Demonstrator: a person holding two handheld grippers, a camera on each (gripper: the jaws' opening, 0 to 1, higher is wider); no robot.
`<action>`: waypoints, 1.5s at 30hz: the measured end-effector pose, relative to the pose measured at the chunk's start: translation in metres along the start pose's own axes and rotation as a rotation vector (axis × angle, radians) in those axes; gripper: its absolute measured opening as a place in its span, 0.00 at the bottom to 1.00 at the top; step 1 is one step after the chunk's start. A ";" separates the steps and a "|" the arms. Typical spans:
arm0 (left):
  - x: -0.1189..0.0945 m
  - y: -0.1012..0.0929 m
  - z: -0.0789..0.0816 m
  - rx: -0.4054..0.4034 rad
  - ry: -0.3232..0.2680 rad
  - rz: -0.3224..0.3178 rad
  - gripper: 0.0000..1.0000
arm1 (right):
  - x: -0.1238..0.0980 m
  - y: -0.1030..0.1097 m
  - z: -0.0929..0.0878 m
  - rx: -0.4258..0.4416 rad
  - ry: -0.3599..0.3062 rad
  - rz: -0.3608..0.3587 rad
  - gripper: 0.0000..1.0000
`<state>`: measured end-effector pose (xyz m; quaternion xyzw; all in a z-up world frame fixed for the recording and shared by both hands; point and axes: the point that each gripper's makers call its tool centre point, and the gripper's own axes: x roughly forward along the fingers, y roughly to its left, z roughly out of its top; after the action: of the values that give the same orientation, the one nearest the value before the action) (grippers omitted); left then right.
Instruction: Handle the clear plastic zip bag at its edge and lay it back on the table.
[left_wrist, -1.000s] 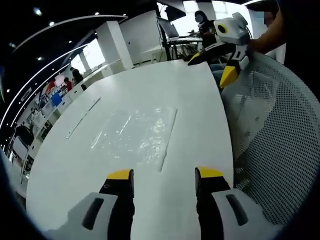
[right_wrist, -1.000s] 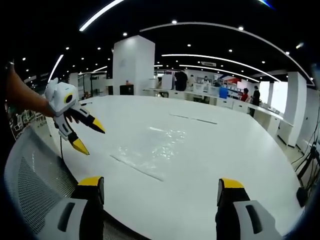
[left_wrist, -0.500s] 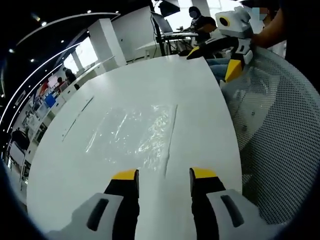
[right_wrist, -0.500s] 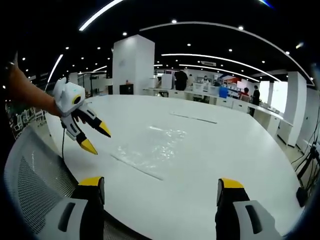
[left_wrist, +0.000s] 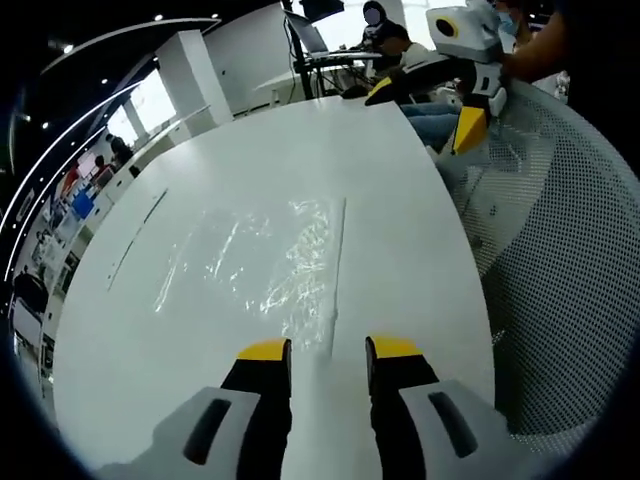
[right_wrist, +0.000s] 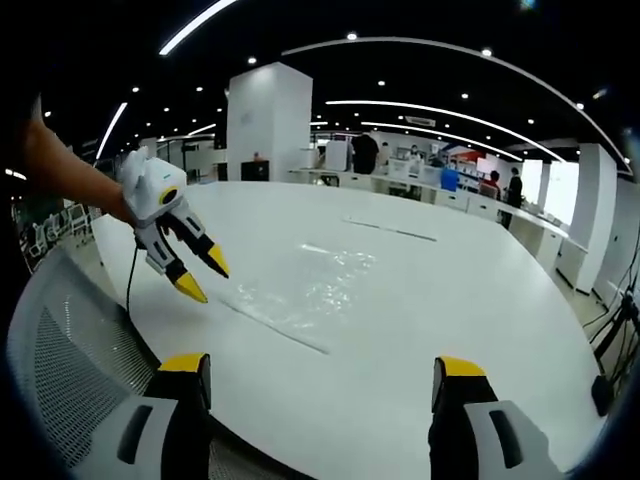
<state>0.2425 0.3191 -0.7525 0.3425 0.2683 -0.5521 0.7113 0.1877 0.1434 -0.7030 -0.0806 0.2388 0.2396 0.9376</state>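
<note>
Left gripper (left_wrist: 328, 350) closer, narrowed; zip bag (left_wrist: 262, 262) edge just ahead.

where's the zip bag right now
The zip bag lies flat on the white table, just ahead of the left tongs in the left gripper view, its zip edge nearest them.

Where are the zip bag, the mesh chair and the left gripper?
zip bag (left_wrist: 255, 265), left gripper view, crinkled middle.
mesh chair (left_wrist: 560, 260), left gripper view, perforated back.
left gripper (right_wrist: 204, 280), right gripper view, between its yellow tips.
</note>
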 end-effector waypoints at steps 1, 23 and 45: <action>0.001 0.000 0.000 0.000 0.005 -0.006 0.28 | 0.000 0.000 0.000 0.000 0.000 0.002 0.91; 0.020 0.003 -0.005 -0.014 0.122 -0.143 0.21 | 0.002 -0.001 -0.006 -0.001 0.025 0.003 0.88; 0.025 0.007 -0.006 -0.040 0.176 -0.194 0.09 | 0.002 0.000 -0.005 -0.005 0.033 0.005 0.88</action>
<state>0.2556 0.3095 -0.7740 0.3478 0.3723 -0.5808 0.6349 0.1868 0.1430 -0.7086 -0.0865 0.2538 0.2410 0.9328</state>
